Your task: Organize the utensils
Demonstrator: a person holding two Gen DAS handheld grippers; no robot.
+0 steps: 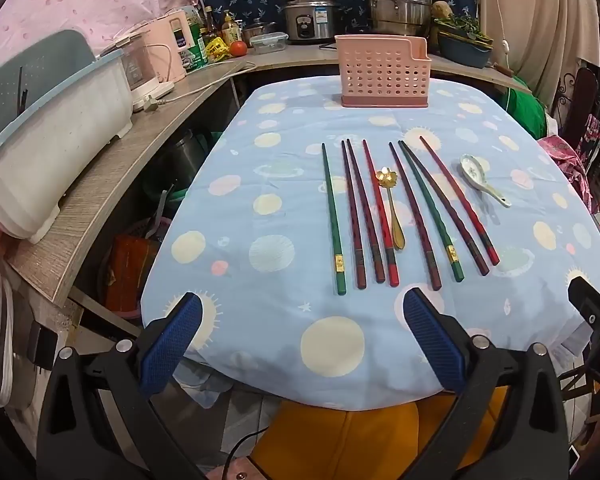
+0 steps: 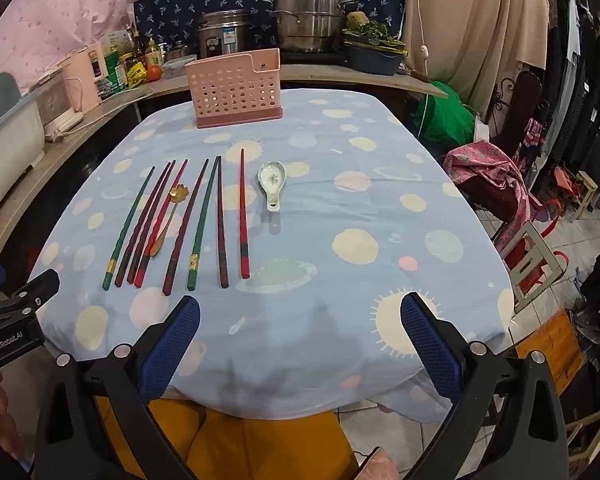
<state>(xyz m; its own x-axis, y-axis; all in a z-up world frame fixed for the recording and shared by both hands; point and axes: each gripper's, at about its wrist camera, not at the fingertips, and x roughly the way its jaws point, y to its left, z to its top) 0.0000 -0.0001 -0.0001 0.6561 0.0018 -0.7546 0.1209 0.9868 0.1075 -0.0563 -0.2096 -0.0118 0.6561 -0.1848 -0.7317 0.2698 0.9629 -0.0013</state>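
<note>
Eight slender lacquered chopsticks (image 1: 384, 216), perforated pink plastic basket (image 1: 383, 70), glazed ceramic spoon (image 1: 482, 178).

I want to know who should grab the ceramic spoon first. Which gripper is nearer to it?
Right. The ceramic spoon lies just left of the right gripper's line, ahead of it; from the left gripper it sits far off to the right.

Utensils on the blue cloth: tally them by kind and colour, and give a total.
Green chopsticks: 2
Dark maroon chopsticks: 4
Red chopsticks: 2
Gold spoon: 1
White ceramic spoon: 1
Total: 10
</note>
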